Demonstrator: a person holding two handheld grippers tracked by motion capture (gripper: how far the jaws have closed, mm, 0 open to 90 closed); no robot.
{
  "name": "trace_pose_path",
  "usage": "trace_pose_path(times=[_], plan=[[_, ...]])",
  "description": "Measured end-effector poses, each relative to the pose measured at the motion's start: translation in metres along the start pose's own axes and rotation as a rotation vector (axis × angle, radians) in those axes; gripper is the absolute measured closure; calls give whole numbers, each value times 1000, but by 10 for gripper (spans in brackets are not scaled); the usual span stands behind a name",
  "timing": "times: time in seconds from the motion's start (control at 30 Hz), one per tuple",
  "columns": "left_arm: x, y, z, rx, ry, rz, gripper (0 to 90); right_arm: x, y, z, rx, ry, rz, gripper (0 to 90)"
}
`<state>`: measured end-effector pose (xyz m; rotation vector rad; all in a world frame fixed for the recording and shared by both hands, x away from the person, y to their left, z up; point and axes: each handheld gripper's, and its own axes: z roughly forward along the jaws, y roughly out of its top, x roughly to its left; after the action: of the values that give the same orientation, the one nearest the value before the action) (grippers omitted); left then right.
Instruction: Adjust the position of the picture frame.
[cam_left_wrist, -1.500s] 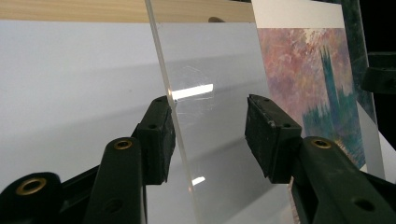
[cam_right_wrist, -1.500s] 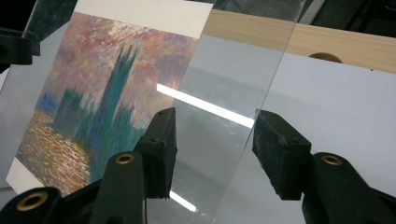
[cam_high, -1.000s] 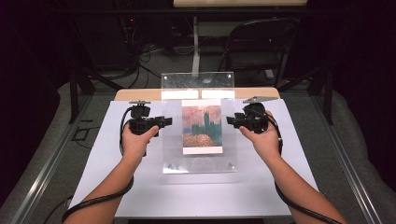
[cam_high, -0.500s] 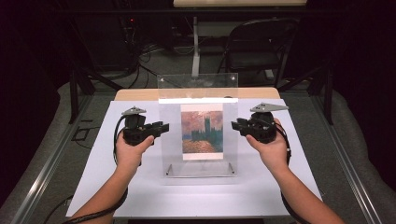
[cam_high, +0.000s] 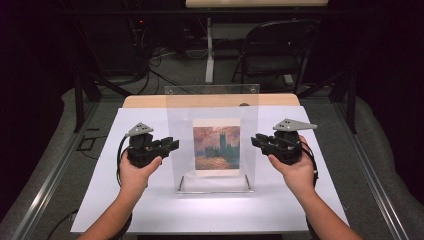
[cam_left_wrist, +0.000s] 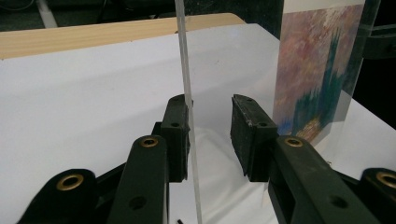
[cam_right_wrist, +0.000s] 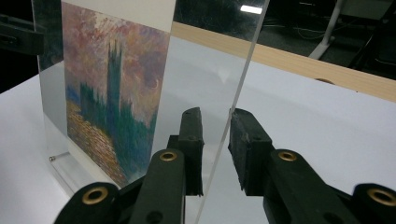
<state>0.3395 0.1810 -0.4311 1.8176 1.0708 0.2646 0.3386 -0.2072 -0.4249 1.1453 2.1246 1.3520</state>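
- Your left gripper (cam_high: 172, 145) is straddling the left edge of the clear acrylic frame (cam_high: 212, 105), jaws spread, one pad touching.
- Your right gripper (cam_high: 256, 141) is straddling the right edge, jaws parted.
- The frame is standing upright on the white table (cam_high: 100, 200), holding the painting print (cam_high: 216, 147).

Wooden table (cam_high: 150, 101) carries a white sheet (cam_high: 100, 200) over most of its top; far edge bare. Clear acrylic frame (cam_high: 215, 102) stands upright on the sheet, mid-table.

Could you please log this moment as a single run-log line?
acrylic frame: upright on table | picture: inside | left gripper: open, straddling edge | right gripper: open, straddling edge
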Motion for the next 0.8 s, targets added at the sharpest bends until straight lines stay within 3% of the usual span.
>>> trace_pose_path(times=[0.23, 0.8], plan=[[-4, -7, -7, -16, -13, 14, 686, 6, -5, -8, -9, 2, -19, 762], [-12, -19, -17, -37, -25, 39, 691, 10, -14, -20, -29, 45, 7, 768]])
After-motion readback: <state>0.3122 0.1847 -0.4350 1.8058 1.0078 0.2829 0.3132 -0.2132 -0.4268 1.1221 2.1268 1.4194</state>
